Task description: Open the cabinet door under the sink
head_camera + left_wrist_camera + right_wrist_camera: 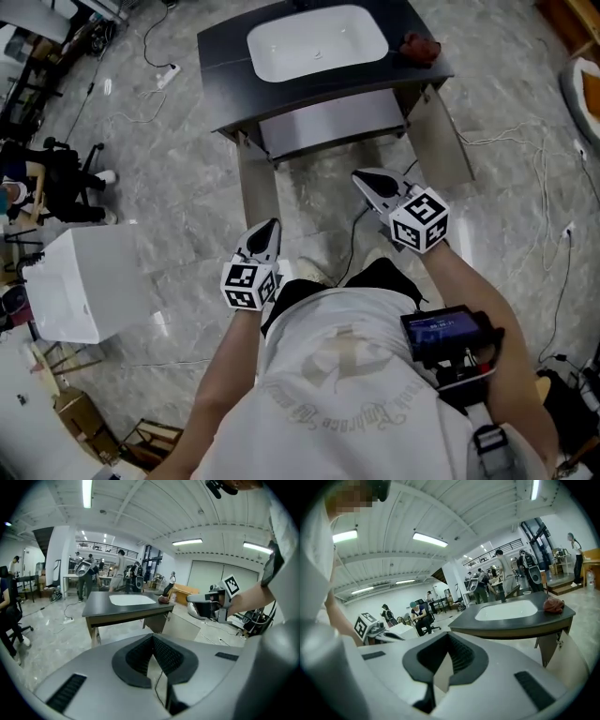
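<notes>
Left gripper (272, 227) and right gripper (364, 178) are both pressed together on nothing, held near the person's body and well apart from the cabinet (328, 122); the cabinet stands ahead under its dark counter (220, 84); its left door (255, 192) and right door (448, 136) both look already swung out over the floor; the basin (317, 42) sits in the counter, with a red thing (419, 47) beside it. Opening seems all but done; if a door should go wider, spread the jaws first, catch the door's free edge, and follow the hinge's arc rather than pull straight back; mind the cable (349, 239) on the floor between the doors.
</notes>
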The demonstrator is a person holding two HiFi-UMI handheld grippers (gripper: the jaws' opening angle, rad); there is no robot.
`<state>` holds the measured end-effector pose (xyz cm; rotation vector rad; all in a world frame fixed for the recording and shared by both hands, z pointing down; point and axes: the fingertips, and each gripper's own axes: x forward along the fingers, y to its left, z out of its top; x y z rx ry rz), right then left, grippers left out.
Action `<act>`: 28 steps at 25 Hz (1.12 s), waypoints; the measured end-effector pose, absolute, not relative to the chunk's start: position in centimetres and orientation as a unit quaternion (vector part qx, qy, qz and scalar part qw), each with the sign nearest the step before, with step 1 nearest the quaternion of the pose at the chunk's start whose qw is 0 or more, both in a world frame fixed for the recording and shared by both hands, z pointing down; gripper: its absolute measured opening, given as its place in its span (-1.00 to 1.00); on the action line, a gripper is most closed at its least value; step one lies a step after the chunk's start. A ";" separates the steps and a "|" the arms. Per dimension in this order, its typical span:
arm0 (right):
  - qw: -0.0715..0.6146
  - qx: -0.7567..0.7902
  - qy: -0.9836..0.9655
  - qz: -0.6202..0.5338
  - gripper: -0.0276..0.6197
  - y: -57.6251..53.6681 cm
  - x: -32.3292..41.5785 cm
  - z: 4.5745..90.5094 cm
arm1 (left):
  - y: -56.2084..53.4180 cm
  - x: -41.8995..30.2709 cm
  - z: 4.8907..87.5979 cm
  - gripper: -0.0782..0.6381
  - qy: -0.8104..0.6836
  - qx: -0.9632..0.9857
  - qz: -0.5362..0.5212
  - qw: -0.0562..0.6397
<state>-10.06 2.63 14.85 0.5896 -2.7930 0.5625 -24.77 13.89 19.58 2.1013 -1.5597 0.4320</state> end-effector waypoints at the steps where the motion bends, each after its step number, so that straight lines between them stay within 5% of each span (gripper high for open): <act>1: 0.108 0.198 -0.955 0.191 -0.87 2.5 -9.1 14.3 | 13.6 -23.7 19.1 -0.76 -0.569 0.771 0.157 0.240; 11: 0.093 0.187 -0.956 0.205 -0.87 4.5 0.6 13.9 | 13.2 -16.2 16.5 -0.76 -0.556 0.783 0.171 0.221; 28: 0.088 0.182 -0.953 0.228 -0.88 5.4 6.2 16.4 | 12.5 -9.0 18.0 -0.76 -0.556 0.778 0.170 0.239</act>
